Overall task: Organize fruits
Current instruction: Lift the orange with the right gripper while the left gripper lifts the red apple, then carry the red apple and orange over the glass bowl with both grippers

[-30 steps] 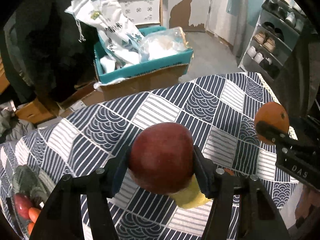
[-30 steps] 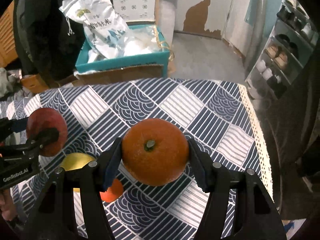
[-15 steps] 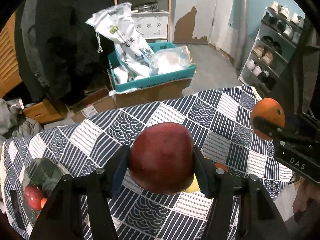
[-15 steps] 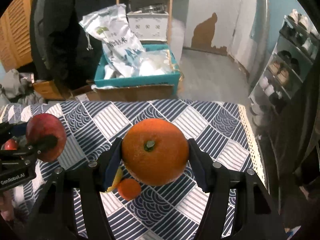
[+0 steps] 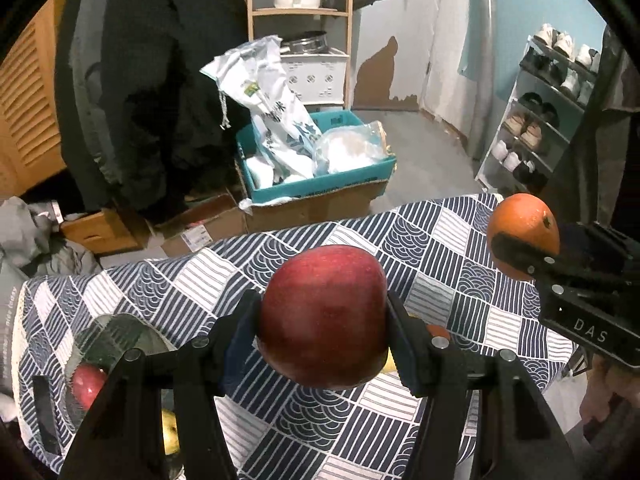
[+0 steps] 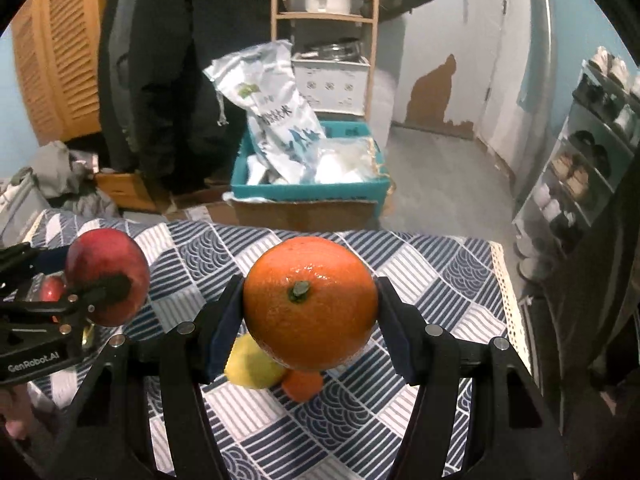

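Both fruits have risen off the worktop (image 6: 420,276) since earlier — left claw (image 5: 323,322) pinching the apple (image 5: 323,316), right claw (image 6: 310,304) pinching the orange (image 6: 310,304) — carry step, with the glass bowl (image 5: 116,334) the likely next stop.

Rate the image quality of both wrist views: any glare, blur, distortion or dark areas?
Left wrist view: strong fisheye bending, black corners, dim room; the red apple in the left gripper is sharp, the glass bowl murky. Right wrist view: same curvature; the orange in the right gripper shows small glossy highlights, and the shoe rack is soft.
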Motion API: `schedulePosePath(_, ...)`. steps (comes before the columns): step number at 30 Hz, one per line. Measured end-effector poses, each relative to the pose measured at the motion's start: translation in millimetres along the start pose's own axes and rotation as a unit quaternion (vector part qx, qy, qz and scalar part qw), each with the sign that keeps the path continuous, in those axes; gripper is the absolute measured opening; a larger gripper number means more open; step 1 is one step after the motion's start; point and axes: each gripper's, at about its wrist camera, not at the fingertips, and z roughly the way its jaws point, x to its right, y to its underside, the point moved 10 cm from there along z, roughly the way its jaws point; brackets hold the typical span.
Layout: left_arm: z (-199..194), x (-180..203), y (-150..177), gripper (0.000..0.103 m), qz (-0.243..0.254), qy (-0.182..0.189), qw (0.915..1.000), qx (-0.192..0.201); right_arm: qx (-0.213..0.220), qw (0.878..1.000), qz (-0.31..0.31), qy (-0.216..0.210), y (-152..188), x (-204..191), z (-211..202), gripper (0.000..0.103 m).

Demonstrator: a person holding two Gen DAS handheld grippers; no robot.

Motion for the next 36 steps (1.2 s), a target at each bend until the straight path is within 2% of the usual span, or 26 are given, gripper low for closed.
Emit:
schedulePosePath(20,-43.2,-71.2,10.7,0.063,-0.040,-0.038,0.9981,0.026,0.030,0.998,-0.043,-0.046,-23.4,-73.6,-22.7,0.064)
schedulePosePath(36,-50.1,-143.0,31.2,0.063,-0.090,-0.073,0.9930,0.021,0.016,0.992,-0.075,-0.097,-28.5,-149.1,-4.7,0.064)
